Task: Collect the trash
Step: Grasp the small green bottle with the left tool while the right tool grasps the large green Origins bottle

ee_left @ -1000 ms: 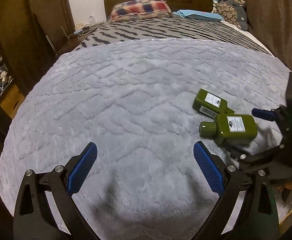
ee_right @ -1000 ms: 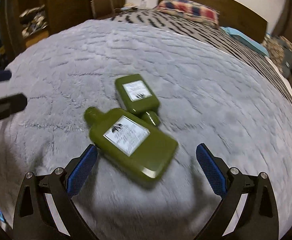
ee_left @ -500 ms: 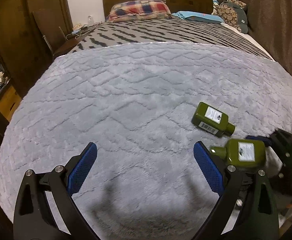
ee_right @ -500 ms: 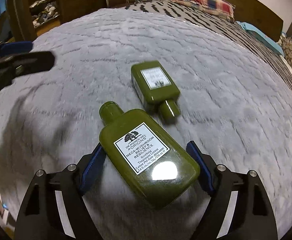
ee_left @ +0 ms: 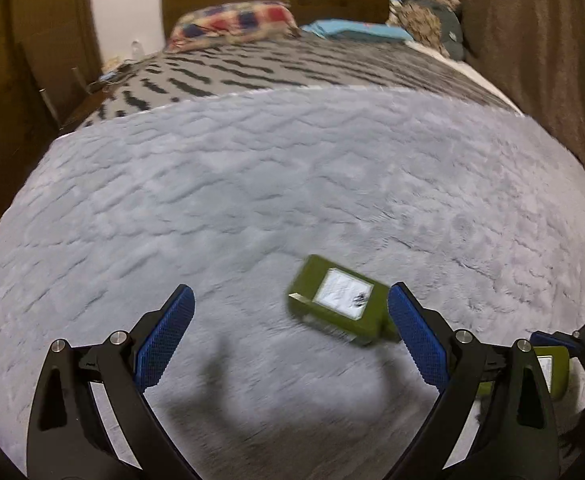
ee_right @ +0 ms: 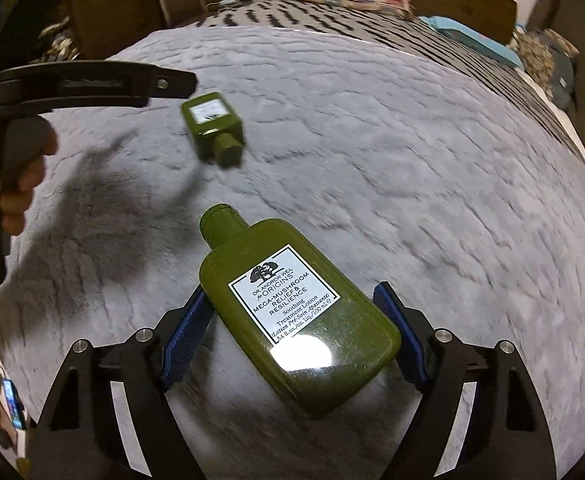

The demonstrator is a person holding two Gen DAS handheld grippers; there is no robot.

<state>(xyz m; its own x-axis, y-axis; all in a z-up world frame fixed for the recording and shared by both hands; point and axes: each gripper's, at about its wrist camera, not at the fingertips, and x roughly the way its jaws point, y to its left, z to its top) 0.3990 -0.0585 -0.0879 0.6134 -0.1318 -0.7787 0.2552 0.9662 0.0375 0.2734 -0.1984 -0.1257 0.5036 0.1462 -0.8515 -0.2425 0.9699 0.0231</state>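
Two green lotion bottles with white labels are on a grey fleece blanket. My right gripper point(ee_right: 292, 336) is shut on the larger bottle point(ee_right: 292, 320), holding it above the blanket, cap pointing away. It also shows in the left wrist view point(ee_left: 552, 372) at the far right. The smaller bottle point(ee_left: 340, 300) lies on the blanket, just inside my left gripper's right fingertip point(ee_left: 412, 328). My left gripper point(ee_left: 288, 328) is open and empty above the blanket. The smaller bottle also shows in the right wrist view point(ee_right: 212, 124), below the left gripper's finger point(ee_right: 92, 84).
The grey blanket point(ee_left: 252, 184) covers the near part of a bed with a striped cover point(ee_left: 292, 68), pillows point(ee_left: 236, 20) and a wooden headboard. Dark wooden furniture point(ee_left: 32, 60) stands on the left, a brown curtain point(ee_left: 532, 40) on the right.
My right gripper closed on the larger bottle and lifted it off the blanket. My left gripper moved right and forward toward the smaller bottle, staying open.
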